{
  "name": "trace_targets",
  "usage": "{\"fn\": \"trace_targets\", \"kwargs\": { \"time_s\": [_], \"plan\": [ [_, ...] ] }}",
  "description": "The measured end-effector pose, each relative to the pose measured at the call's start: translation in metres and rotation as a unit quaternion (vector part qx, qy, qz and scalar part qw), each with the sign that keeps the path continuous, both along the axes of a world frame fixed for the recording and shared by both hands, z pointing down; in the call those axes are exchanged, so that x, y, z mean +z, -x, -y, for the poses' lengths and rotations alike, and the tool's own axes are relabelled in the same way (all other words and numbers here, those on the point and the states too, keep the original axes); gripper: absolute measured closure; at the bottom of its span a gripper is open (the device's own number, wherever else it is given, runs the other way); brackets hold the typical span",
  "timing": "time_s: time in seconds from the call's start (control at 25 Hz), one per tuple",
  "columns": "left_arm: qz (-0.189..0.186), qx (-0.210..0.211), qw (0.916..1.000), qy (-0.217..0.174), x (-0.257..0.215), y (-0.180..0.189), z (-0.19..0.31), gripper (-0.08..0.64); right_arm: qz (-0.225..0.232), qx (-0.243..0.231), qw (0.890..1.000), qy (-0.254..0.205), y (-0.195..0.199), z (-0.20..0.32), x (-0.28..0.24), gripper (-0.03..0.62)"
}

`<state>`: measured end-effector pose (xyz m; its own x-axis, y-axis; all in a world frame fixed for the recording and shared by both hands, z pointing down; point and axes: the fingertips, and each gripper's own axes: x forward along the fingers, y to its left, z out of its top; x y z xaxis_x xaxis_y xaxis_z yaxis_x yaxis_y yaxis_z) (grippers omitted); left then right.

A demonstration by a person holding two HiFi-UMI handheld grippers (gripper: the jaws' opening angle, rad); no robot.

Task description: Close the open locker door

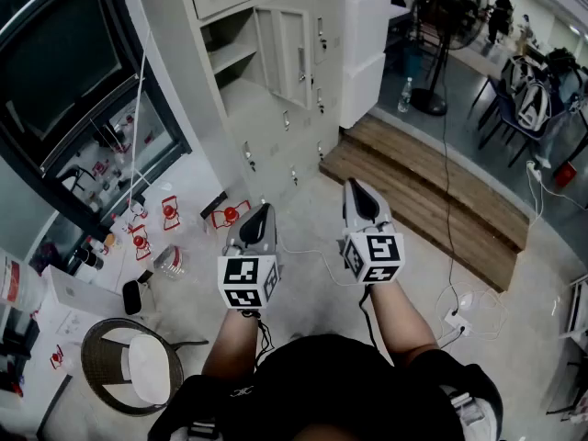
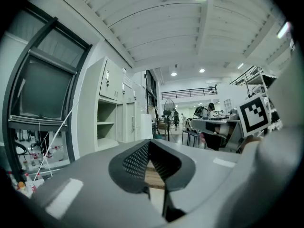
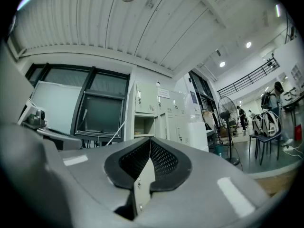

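The grey locker bank [image 1: 276, 108] stands ahead of me, a few steps away. One upper compartment [image 1: 230, 51] is open, with a shelf inside, and its door [image 1: 294, 51] swings out to the right. Both gripper views show the same open compartment [image 2: 107, 125] [image 3: 142, 125] in the distance. My left gripper [image 1: 265, 209] and right gripper [image 1: 355, 184] are held side by side above the floor, pointing at the lockers and well short of them. The left gripper [image 2: 149, 144] and the right gripper [image 3: 151, 141] each have their jaws together at the tips, with nothing between them.
A wooden step platform [image 1: 432, 191] lies to the right of the lockers, with a white cabinet [image 1: 363, 53] beside them and a standing fan [image 1: 455, 26] behind. Red stands [image 1: 170, 211], a wicker chair [image 1: 129, 366] and clutter fill the left floor. Cables [image 1: 459, 301] trail at right.
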<state>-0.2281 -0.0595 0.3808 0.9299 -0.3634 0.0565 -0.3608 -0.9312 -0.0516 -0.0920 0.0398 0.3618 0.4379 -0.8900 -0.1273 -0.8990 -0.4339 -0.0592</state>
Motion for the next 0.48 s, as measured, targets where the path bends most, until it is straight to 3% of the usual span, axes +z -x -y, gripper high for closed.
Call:
{"fn": "trace_targets", "kwargs": {
  "time_s": [0.48],
  "plan": [
    [-0.01, -0.008, 0.9999, -0.004, -0.009, -0.017, -0.016, 0.558, -0.001, -0.008, 1.0, 0.009, -0.015, -0.012, 0.004, 0.58]
  ]
}}
